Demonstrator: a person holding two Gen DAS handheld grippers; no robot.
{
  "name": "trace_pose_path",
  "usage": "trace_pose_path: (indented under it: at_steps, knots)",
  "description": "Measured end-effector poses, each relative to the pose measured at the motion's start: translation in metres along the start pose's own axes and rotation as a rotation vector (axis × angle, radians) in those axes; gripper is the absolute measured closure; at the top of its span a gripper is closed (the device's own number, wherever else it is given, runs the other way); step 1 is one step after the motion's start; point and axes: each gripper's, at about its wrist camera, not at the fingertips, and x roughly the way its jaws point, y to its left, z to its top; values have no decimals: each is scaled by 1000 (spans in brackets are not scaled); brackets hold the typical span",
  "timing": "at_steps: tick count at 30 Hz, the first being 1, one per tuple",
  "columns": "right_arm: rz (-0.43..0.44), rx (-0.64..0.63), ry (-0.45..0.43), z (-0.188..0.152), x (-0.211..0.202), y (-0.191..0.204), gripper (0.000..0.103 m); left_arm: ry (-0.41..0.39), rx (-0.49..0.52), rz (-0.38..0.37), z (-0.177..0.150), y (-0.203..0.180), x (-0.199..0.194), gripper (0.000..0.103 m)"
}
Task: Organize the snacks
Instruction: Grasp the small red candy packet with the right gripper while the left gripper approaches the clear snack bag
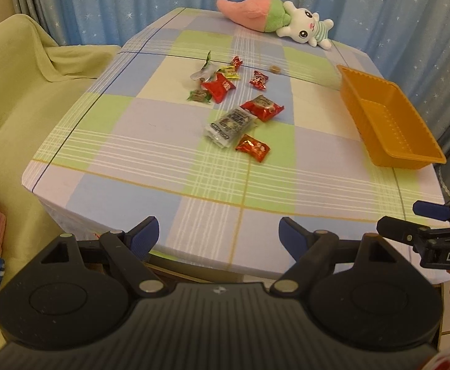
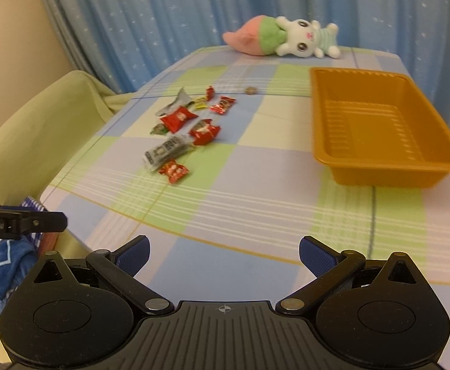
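Left wrist view shows the left tongs spread wide and empty at the near edge of the checked-cloth bench. Ahead of them lie the scattered red, silver and green foil snack packets; the empty orange plastic tray sits ahead to their right. Beside them, the right tongs also gape, holding nothing.
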Motion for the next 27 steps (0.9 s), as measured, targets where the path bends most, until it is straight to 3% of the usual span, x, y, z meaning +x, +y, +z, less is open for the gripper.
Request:
trace_pose_path:
  at_steps: [4, 9, 14, 20, 27]
  knots:
    - [27, -34, -11, 7, 20, 11, 14, 17, 25, -11, 14, 12, 21, 20]
    - [68, -52, -13, 20, 48, 25, 22, 29, 55, -34, 36, 26, 45, 20]
    - [87, -86, -7, 38, 83, 39, 40, 47, 86, -51, 56, 43, 67, 20]
    - [91, -144, -2, 57, 119, 51, 51, 59, 118, -67, 77, 62, 90, 20]
    - [79, -220, 23, 70, 154, 65, 55, 90, 131, -84, 97, 78, 115, 20]
